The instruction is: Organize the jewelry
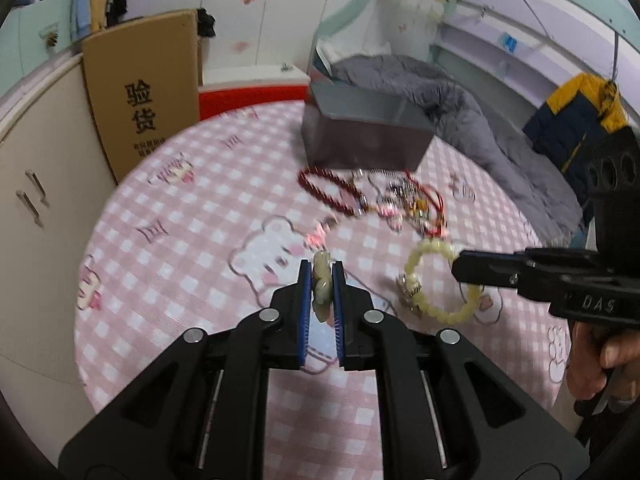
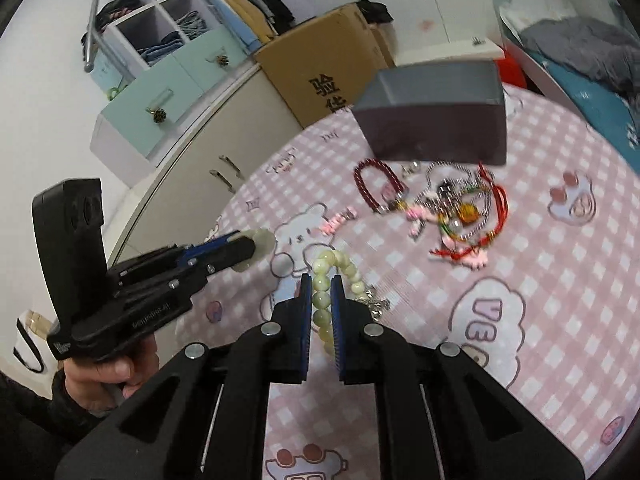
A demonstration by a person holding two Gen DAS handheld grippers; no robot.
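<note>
Left gripper (image 1: pixel 321 276): my jaws are closed on one pale jade pendant (image 1: pixel 321 286), lifted off the pink checked bedsheet (image 1: pixel 168 240).
Right gripper (image 2: pixel 321 292): my jaws are clamped on one pale-green bead bracelet (image 2: pixel 322 300).
Left view only: a yellow-and-navy jacket (image 1: pixel 576 120).
Right view only: cubby shelves (image 2: pixel 160 20).
Count: one dark-red bead bracelet (image 1: pixel 328 190), one grey box (image 1: pixel 360 136), one tangled heap (image 2: pixel 460 208) just beside it.

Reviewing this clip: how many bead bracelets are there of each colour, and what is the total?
Pale green bead bracelet, gripped in the right tongs: 1
Dark red bead bracelet, lying on the checked cloth: 1
Total: 2
The tangled pile next to the red bracelet is too blurred to count.
</note>
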